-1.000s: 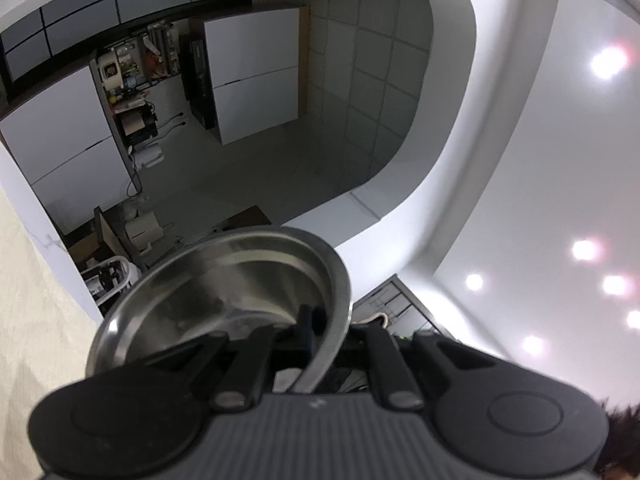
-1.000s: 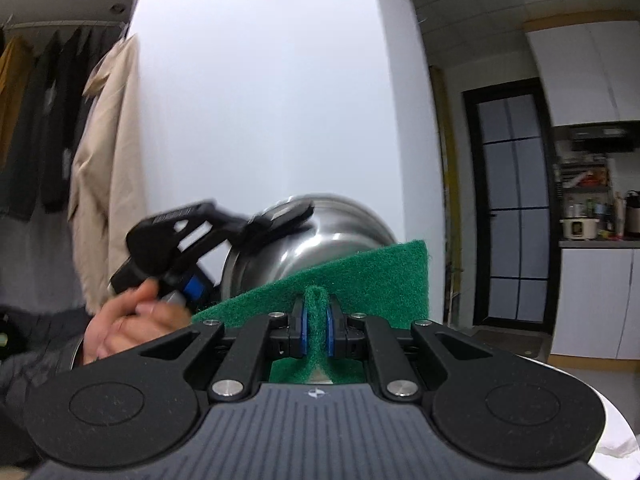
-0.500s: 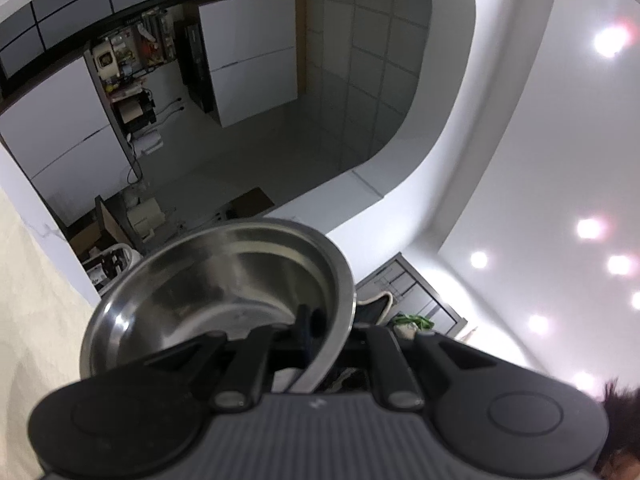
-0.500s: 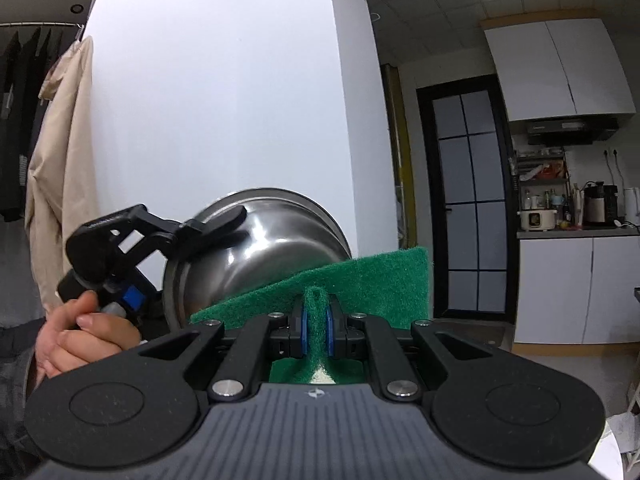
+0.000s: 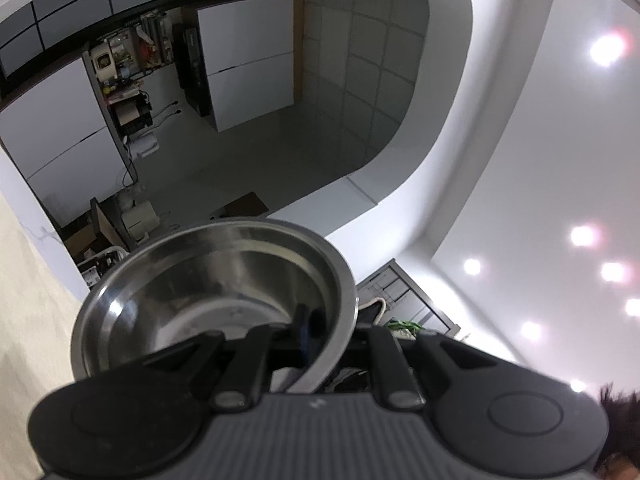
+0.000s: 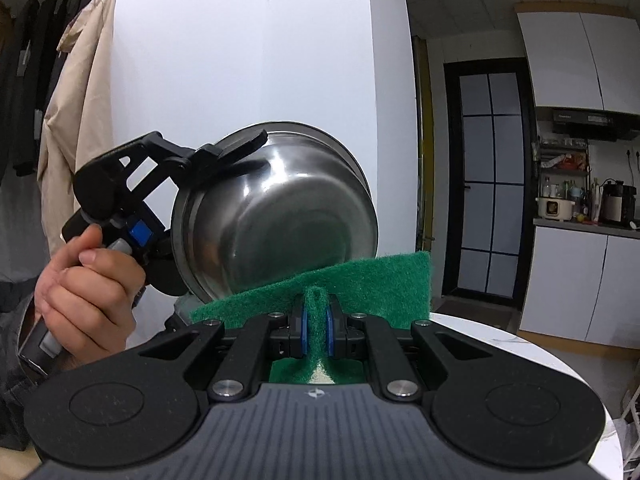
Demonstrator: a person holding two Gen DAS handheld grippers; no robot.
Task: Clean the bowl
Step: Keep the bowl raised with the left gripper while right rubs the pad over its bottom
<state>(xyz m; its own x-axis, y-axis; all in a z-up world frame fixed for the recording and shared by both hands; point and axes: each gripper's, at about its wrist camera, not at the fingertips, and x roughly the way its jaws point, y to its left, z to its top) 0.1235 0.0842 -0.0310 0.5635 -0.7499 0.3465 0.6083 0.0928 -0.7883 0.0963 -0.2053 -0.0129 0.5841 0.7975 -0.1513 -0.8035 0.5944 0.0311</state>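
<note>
the bowl [image 6: 280, 216] has its lower edge hidden behind the green scouring pad [image 6: 360, 284], and the left gripper [image 5: 310, 336] hides its near rim.

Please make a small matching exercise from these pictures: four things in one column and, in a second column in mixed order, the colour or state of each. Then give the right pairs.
Things:
1. bowl
2. scouring pad
3. left gripper
4. coat

Colour or state:
A. beige, hanging at the left
B. shiny steel, held up in the air on its side
C. green, pinched by the right gripper
D. black, clamped on the bowl's rim

Pairs: 1-B, 2-C, 3-D, 4-A
</note>
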